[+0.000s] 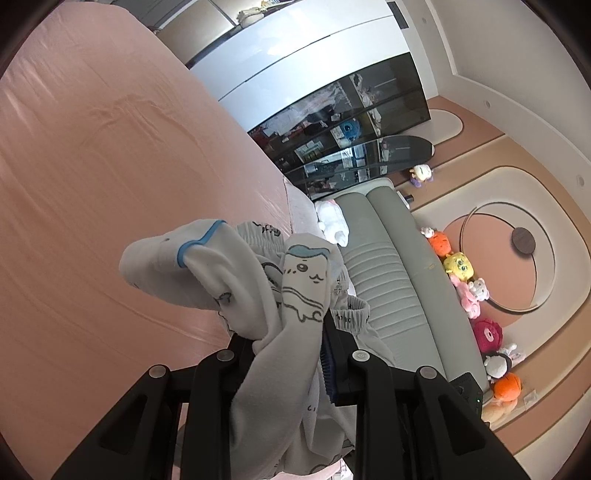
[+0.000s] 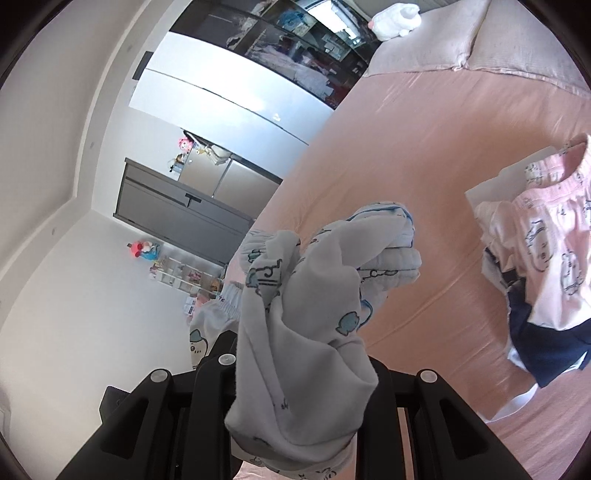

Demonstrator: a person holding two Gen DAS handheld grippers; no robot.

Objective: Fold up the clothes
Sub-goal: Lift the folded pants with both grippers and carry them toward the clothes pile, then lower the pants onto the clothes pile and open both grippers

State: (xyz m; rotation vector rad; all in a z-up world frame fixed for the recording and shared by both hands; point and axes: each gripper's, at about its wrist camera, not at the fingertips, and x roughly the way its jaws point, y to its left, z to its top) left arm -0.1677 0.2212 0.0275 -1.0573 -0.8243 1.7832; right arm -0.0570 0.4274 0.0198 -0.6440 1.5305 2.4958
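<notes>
A wide bed (image 2: 424,155) covered by a smooth salmon-pink sheet (image 1: 110,177) fills most of both views, its fabric marked by shallow creases. At its head lies a pale beige pillow (image 2: 443,40), with a white plush toy (image 2: 395,16) just beside it. On the sheet near the right edge of the right wrist view rests a heap of clothes: a pink cartoon-printed garment (image 2: 550,236) lying over a dark navy garment (image 2: 543,347), with some white cloth under them.
</notes>
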